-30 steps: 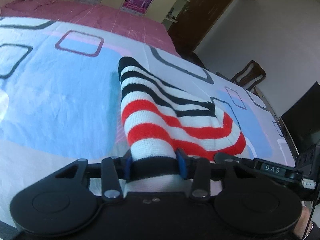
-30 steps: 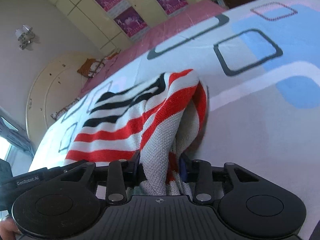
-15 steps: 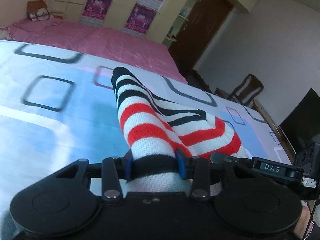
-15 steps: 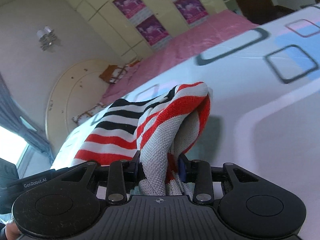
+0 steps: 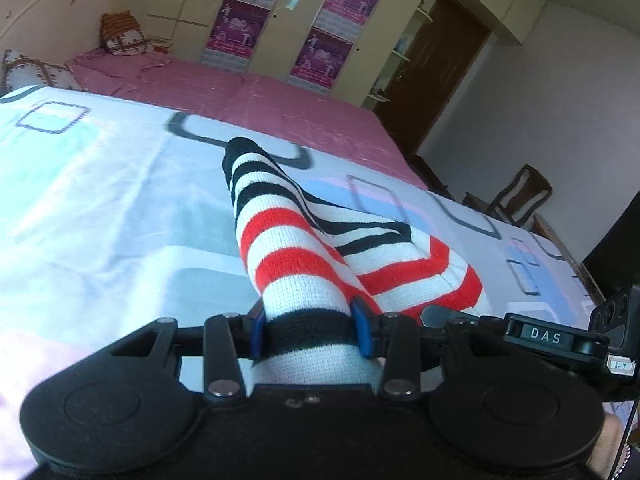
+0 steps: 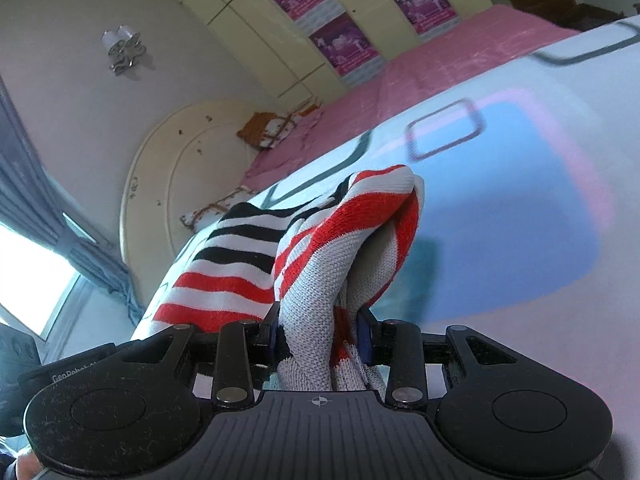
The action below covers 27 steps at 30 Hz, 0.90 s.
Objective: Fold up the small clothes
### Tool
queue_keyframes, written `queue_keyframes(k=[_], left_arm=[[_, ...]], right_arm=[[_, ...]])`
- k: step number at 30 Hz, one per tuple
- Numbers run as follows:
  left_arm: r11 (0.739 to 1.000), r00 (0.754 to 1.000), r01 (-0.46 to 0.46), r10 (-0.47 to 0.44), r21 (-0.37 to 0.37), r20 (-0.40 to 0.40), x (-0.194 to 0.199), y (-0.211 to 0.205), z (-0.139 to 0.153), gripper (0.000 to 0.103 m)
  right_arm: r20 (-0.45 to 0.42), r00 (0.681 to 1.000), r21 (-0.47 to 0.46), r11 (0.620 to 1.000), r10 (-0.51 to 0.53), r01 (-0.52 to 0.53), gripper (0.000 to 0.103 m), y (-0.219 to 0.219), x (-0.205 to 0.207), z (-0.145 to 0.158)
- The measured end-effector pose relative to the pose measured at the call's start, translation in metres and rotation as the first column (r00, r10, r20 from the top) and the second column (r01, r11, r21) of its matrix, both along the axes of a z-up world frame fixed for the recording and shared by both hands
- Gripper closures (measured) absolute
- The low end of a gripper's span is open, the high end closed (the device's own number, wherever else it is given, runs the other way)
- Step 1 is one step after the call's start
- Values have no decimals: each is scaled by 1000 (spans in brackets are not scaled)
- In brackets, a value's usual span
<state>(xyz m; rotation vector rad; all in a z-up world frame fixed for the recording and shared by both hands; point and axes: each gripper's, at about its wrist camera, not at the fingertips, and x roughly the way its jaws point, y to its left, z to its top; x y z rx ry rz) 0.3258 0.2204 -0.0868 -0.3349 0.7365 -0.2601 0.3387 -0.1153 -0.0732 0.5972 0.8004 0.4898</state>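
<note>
A small knitted garment with red, black and white stripes (image 5: 296, 248) hangs between both grippers above the bed. My left gripper (image 5: 308, 332) is shut on its black-banded edge, and the cloth rises away from the jaws to a black tip. My right gripper (image 6: 320, 336) is shut on another bunched part of the striped garment (image 6: 320, 248), whose grey inner side shows. The right gripper's housing (image 5: 552, 336) shows at the right of the left wrist view.
The bed carries a white and blue sheet with square outlines (image 5: 100, 200) and a pink cover (image 5: 280, 108) behind. A headboard (image 6: 168, 176) and pillows (image 5: 120, 36) lie at the far end. Wardrobes with purple posters (image 5: 320, 52), a door and a wooden chair (image 5: 520, 196) stand beyond.
Both grippers have lifted and tilted up with the garment held. The bed surface has dropped lower in both views, and more of the wall and wardrobes shows.
</note>
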Motion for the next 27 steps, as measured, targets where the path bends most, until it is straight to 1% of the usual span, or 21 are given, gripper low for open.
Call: queue_keyframes(k=[3,5,7,9,11,13,15,17,20,24,26,27], left_arm=[[1000,1000,-3,3,16,-5,1,17,-13,62],[999,1000,-13,14,34,-19,2,27,-28,62],[999,999,-15,16,40,-31,0,38,-40,60],[999,1000,-16,16,44,-18,-4,42,-47,54],[998,1000,-17,17,67,-7,-5,41,-45,51],[997,1000,-15,16,71,-16,-3,44,-43,51],[996,1000,-20,21,93,-16,-2,44,-39,45],[992,1000,-24,24,127,-4,-7,44,-36,43],[988,999,-41,39,150,18,-11,42,-29,44],[981,994,-74,59,180,89,-12,40,-13,44],[981,993,-63,44,185,109,-7,35,-7,44],[981,994,-55,36,188,106,-3,32,-7,44]], right_arm=[[-19,1000,-5,1000,7,-7,67,26,4,-13],[-39,999,-24,1000,15,-16,67,37,8,-23],[-38,999,-54,998,4,-6,67,42,7,-30],[-53,999,-55,999,-1,-2,67,39,7,-34],[-63,998,-83,997,-15,10,60,36,9,-35],[-58,998,-116,993,-24,17,59,40,6,-32],[-37,999,-148,989,-36,30,59,38,2,-25],[-5,999,-185,982,-47,45,59,38,-1,-17],[51,998,-263,963,-47,59,59,43,-2,-3],[120,992,-343,937,-32,72,59,53,-1,12],[130,991,-372,925,-23,70,59,61,5,15],[130,991,-383,921,-16,65,59,65,9,15]])
